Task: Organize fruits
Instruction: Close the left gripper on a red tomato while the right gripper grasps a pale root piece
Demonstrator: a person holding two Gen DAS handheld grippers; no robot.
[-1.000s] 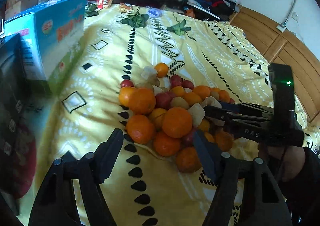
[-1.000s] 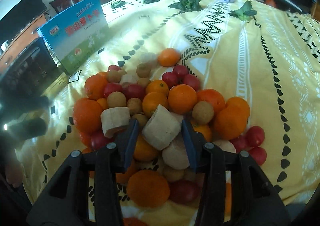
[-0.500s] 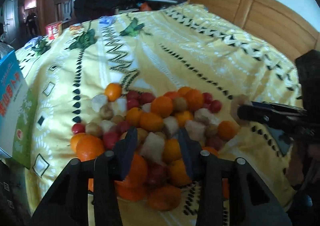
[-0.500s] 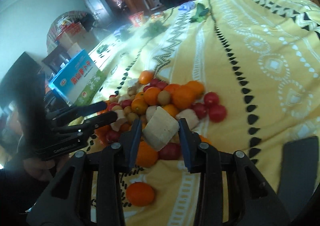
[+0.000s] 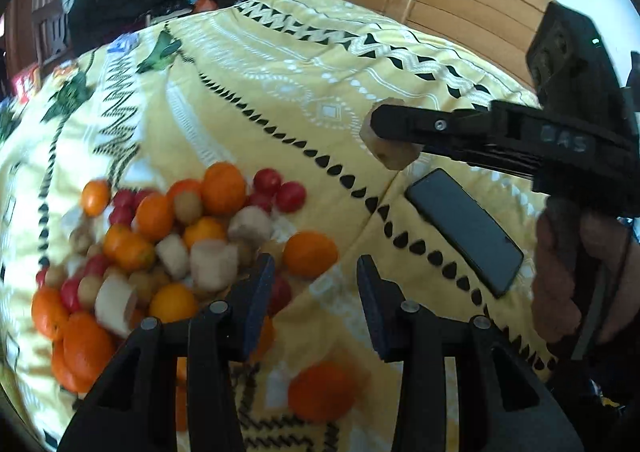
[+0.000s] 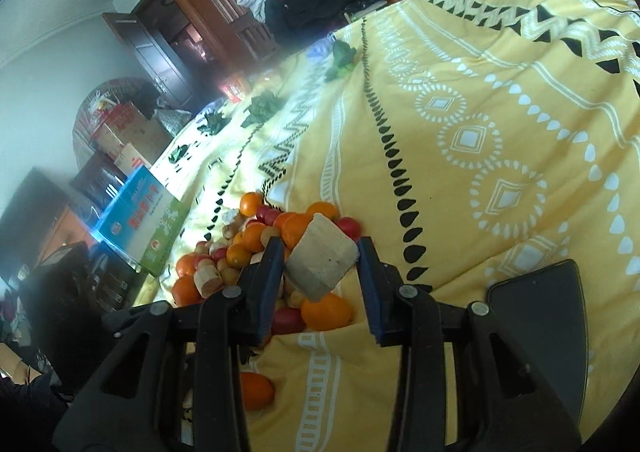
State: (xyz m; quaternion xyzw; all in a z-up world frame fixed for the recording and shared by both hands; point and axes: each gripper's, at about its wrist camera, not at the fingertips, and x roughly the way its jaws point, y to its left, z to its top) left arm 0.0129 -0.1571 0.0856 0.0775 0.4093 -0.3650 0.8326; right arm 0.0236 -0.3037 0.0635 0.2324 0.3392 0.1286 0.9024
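Beige chunk is pinched in our right tongs, lifted above the bed beside the fruit pile. Left tongs hang spread, empty. Next we'd guess: find it a clear sorting spot.

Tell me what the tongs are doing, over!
Right tongs shut on pale beige cut chunk, lifted off the bedspread. Left tongs open, empty. Orange-and-red fruit pile waiting. Black phone nearby.
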